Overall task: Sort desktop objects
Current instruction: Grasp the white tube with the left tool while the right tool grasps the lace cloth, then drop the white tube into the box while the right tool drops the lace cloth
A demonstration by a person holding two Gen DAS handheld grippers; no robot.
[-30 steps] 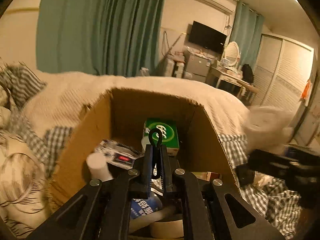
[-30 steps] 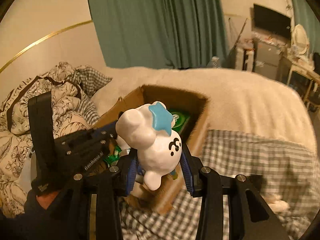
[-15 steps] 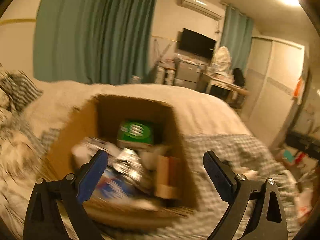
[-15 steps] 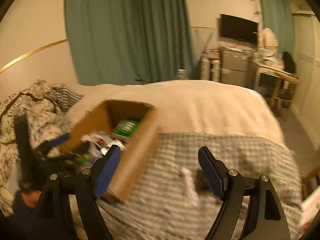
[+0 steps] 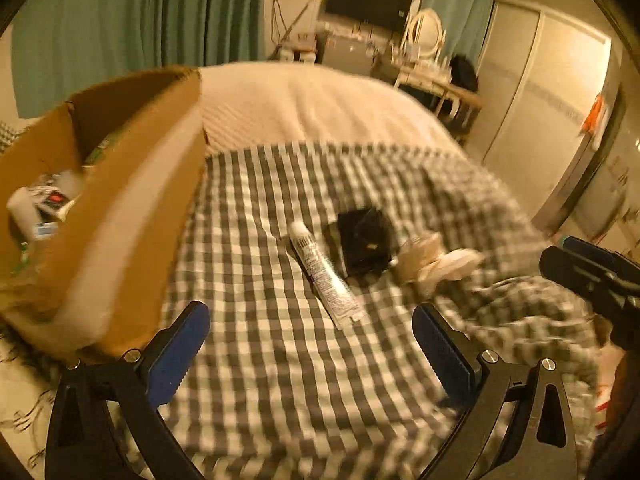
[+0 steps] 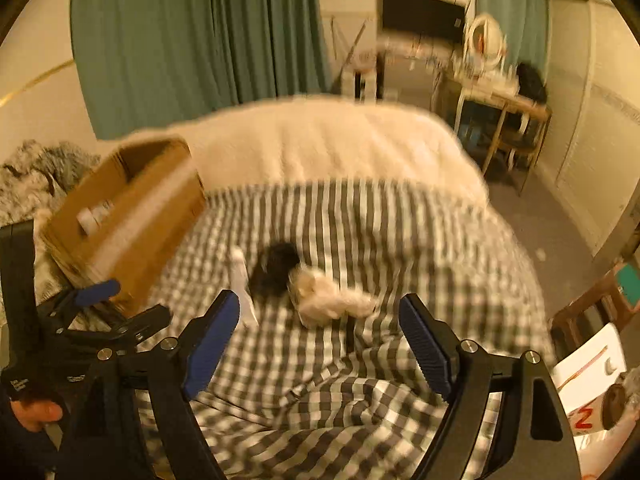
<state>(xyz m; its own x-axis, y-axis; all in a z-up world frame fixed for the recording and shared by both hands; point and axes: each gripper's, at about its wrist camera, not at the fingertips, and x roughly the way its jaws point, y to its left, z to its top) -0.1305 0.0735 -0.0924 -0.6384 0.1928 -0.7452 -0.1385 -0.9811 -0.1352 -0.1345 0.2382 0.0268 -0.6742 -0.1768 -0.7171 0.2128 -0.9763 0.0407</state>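
A cardboard box (image 5: 120,208) holding several small items stands on the bed at the left, and is also in the right wrist view (image 6: 132,208). On the checked blanket (image 5: 260,380) lie a white tube (image 5: 324,276), a black object (image 5: 364,240) and a crumpled cream thing (image 5: 432,260). My left gripper (image 5: 310,332) hovers before the tube, its jaws opening with nothing between them. My right gripper (image 6: 320,316) is open and empty above the cream thing (image 6: 328,294), with the black object (image 6: 276,266) and the tube (image 6: 242,280) beside it.
A cream blanket (image 6: 328,144) covers the far half of the bed, with patterned bedding (image 6: 24,176) at the left. Green curtains (image 6: 192,32), a desk with a round mirror (image 6: 486,40) and a wardrobe (image 5: 552,112) stand beyond. A chair with papers (image 6: 588,364) is at the right.
The left gripper let go of a black clip and the right let go of a white figure over the box. Both opened and swung right, over the checked blanket.
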